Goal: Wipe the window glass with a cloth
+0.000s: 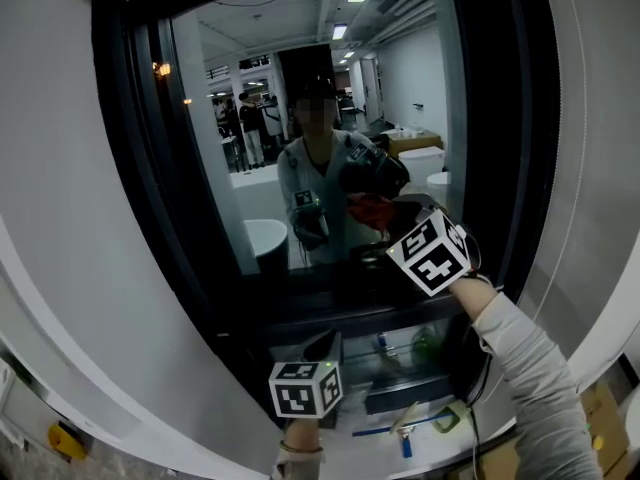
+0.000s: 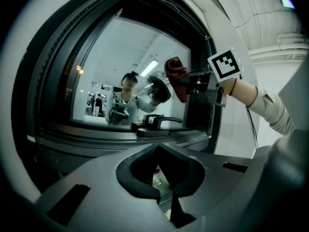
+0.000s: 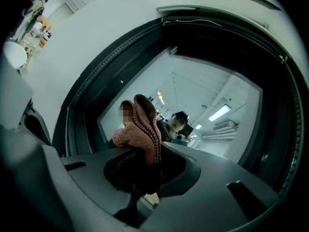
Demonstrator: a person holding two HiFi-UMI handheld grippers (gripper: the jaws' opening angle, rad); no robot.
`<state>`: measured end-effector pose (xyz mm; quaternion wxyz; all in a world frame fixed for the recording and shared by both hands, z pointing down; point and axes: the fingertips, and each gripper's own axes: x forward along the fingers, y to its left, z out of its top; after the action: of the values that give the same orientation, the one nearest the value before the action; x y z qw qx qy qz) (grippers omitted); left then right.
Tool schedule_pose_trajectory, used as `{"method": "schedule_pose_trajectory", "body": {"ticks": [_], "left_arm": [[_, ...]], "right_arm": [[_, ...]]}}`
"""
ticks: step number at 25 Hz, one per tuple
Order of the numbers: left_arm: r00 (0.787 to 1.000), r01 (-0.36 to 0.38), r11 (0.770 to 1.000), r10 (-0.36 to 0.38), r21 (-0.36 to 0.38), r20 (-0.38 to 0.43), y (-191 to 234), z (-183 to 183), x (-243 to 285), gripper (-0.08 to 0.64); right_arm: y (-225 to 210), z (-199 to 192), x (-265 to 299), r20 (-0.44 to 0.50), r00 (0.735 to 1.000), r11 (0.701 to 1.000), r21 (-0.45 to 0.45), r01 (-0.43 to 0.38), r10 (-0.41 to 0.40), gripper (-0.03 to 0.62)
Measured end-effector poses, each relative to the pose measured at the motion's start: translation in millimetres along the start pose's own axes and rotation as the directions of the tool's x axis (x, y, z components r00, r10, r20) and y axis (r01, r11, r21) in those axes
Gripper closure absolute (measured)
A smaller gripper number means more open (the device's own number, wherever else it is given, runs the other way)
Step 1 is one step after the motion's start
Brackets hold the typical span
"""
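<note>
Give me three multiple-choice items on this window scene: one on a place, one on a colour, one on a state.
1. Where is the cloth? A on the sill; B in the right gripper; C on the floor.
2. What colour is the cloth? A blue; B white; C reddish pink.
3. How is the left gripper set? A jaws together, empty; B wide open; C shut on the cloth.
Key: 1 B, its jaws clamp the cloth's lower end. 2 C, both gripper views show that colour. 3 A, its own view shows the jaws meeting with nothing between them.
</note>
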<state>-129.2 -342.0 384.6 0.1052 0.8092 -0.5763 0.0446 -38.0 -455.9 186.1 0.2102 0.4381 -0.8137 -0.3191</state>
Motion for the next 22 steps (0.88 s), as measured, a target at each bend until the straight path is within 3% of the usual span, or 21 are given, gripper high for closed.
{"method": "schedule_pose_trajectory", "body": {"ticks": [7, 13, 22], "left_arm": [[0.998, 0.056, 0.998, -0.056, 0.033, 0.015, -22.1, 16.3, 19.3, 0.555], [0.997, 0.080, 0.996, -0.081, 0.042, 0.014, -34.1, 19.8, 36.3, 0.555], [0.997, 0.076, 0.996, -0.077, 0.035, 0.012, -29.6, 24.8, 53.9, 0.555]], "right_arm": [[-116.1, 50.2, -47.2, 0.063, 0.978, 0.975, -0.084, 0.204, -0.199, 0.541], [-206.4, 87.7, -75.3, 0.093, 0.929, 0.921, -0.123, 0.369, -0.359, 0.541], [-292.9, 120.2, -90.5, 0.085, 0.857, 0.840, -0.169, 0.515, -0.509, 0.541]]}}
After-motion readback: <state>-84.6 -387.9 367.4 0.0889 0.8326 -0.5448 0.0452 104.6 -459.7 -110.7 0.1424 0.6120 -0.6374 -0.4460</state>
